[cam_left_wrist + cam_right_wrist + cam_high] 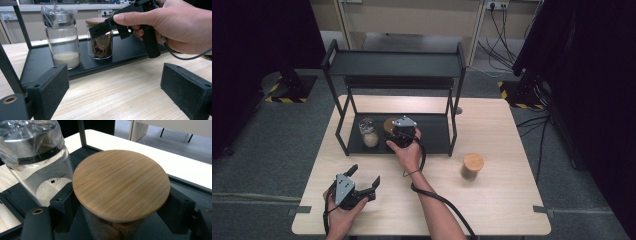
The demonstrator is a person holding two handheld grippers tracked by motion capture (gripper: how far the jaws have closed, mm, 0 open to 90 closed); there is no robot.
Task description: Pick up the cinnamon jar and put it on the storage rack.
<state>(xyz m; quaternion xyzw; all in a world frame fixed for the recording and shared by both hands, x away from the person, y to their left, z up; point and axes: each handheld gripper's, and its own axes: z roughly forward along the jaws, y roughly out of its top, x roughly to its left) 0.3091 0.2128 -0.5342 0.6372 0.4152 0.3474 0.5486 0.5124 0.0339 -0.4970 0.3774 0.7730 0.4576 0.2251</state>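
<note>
The right gripper (398,136) has its fingers (63,200) on either side of a glass jar with a wooden lid (121,183), just under the lid's rim; whether they press the glass or have let go cannot be told. The jar holds brown contents and stands on the bottom tray of a black rack (437,132), just beside a plastic-covered jar of pale powder (369,133). The right hand (409,152) reaches in from the front. The left gripper (362,182) rests well apart on the wooden counter (502,200), fingers (48,87) spread wide and released. A second wooden-lidded jar (472,166) stands on the counter to the right of the rack.
</note>
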